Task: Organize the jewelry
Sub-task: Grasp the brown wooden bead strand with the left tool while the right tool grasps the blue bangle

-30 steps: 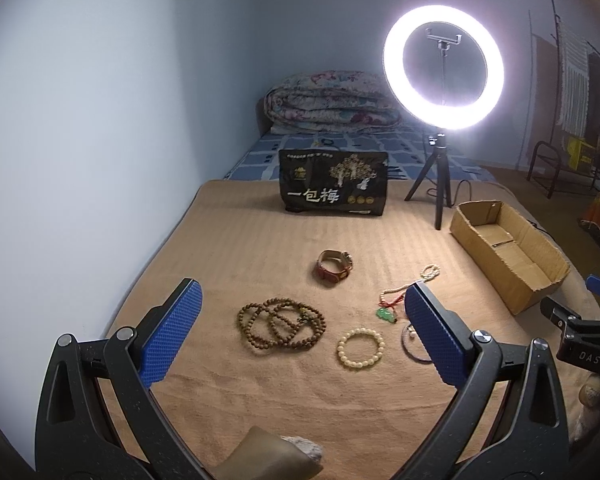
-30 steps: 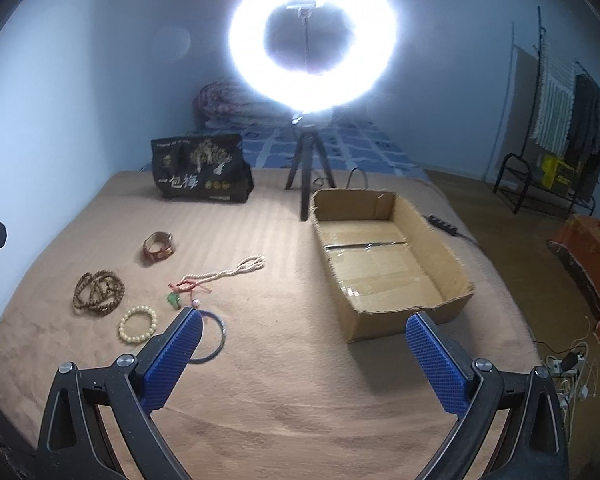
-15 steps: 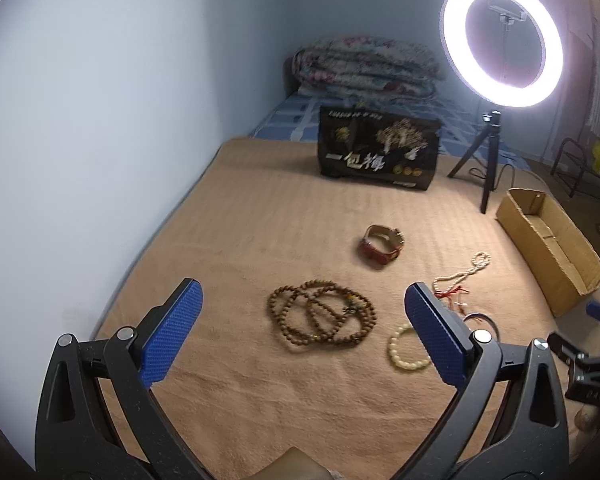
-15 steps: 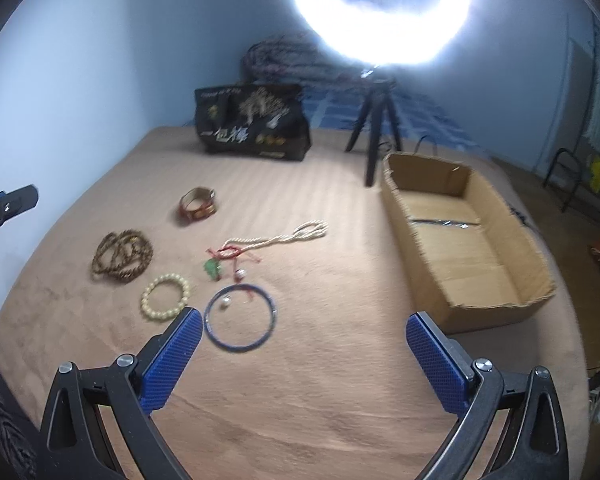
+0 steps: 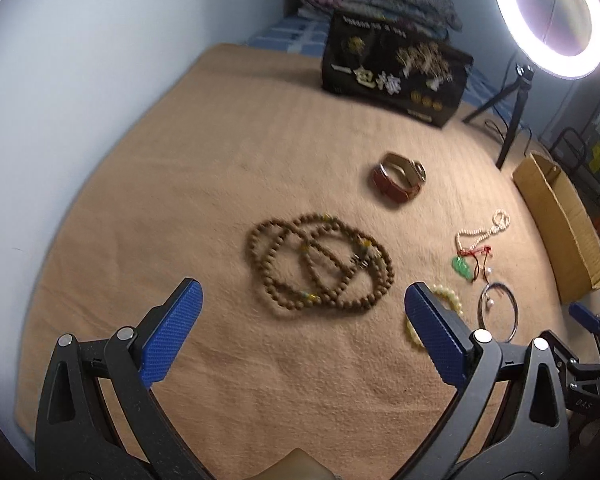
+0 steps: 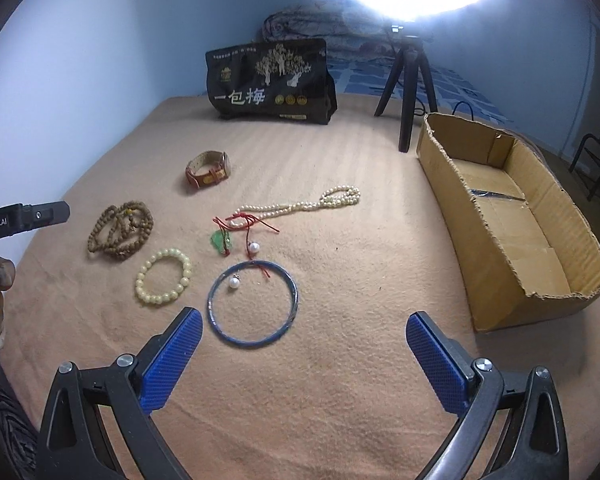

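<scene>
While both jaws gape empty, left gripper [image 5: 302, 306] above wooden bead necklace [image 5: 320, 266], right gripper [image 6: 304, 334] near blue bangle [image 6: 253, 304].

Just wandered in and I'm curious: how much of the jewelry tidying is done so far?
Nothing looks done: the cardboard box holds no jewelry. Both tongs, left and right, are open and hold nothing. Left on the blanket: brown bead strand, watch, cream bracelet, pearl necklace, green pendant, blue bangle.
</scene>
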